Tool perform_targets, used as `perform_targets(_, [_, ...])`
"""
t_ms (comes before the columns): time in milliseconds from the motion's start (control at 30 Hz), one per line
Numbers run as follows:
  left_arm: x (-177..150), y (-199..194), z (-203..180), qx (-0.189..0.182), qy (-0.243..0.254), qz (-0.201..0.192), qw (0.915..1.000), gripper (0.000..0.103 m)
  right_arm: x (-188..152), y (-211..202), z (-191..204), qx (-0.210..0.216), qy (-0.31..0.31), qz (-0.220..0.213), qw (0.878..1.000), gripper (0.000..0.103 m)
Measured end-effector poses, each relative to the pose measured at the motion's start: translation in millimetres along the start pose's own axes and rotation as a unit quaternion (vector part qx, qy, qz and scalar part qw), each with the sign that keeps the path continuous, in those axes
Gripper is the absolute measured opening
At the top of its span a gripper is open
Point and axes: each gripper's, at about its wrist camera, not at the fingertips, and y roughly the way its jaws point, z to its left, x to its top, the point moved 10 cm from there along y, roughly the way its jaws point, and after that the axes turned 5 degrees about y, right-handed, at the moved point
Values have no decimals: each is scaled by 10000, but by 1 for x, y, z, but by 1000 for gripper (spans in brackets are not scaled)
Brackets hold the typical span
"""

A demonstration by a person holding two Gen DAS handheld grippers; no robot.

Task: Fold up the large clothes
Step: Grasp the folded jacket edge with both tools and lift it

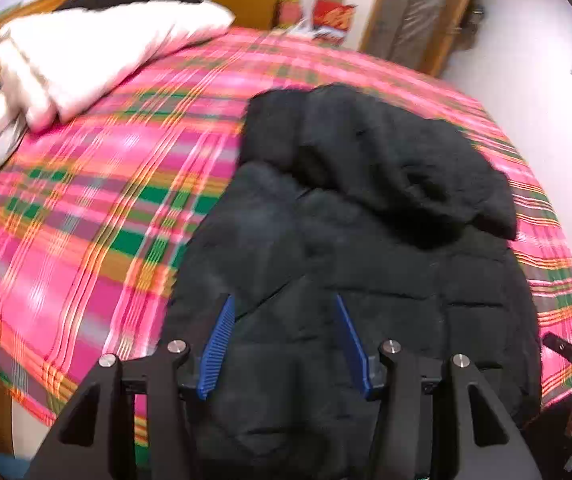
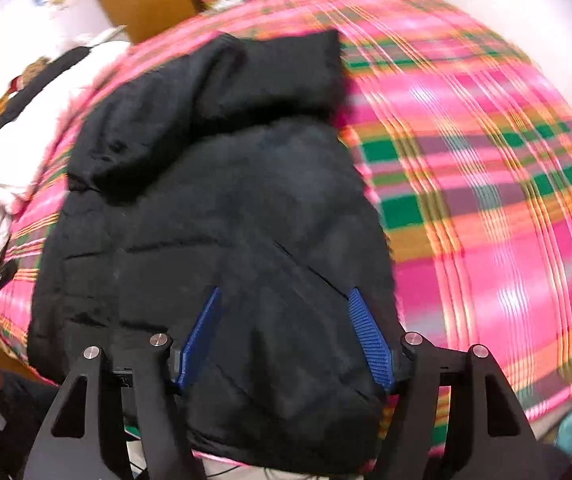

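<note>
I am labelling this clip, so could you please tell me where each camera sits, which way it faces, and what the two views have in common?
Left wrist: on the left gripper, looking along its open blue fingers over the black padded jacket towards the white bedding; the other gripper's tip shows at right.
Right wrist: on the right gripper, fingers open, over the jacket's near end; plaid bedspread fills the right.
Shared: jacket, bedspread, white bedding, wooden door.
</note>
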Motion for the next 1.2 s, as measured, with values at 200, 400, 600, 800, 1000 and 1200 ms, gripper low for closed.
perform_targets(200, [-20,25,41,232,-431,427,9979,54,-5,15,-31,-29,450,224,9987,66])
perform_targets(400, [-46,49,69,453,-808,957,9911,60,-23,35,-49,4,799,628,9948,66])
perform_targets(600, [-68,55,58,215,-763,1368,9874,65,-59,47,-36,670,1141,1406,9812,71])
perform_targets(800, [-86,59,42,299,-340,1633,9855,72,-71,42,-27,615,790,1472,9840,69])
perform_targets(1000, [-81,49,35,206,-302,1448,9888,33,-57,26,-24,724,757,1135,9880,21])
perform_targets(1200, [-61,19,25,-190,-447,872,9950,16,-39,-9,-7,1226,621,737,9878,14])
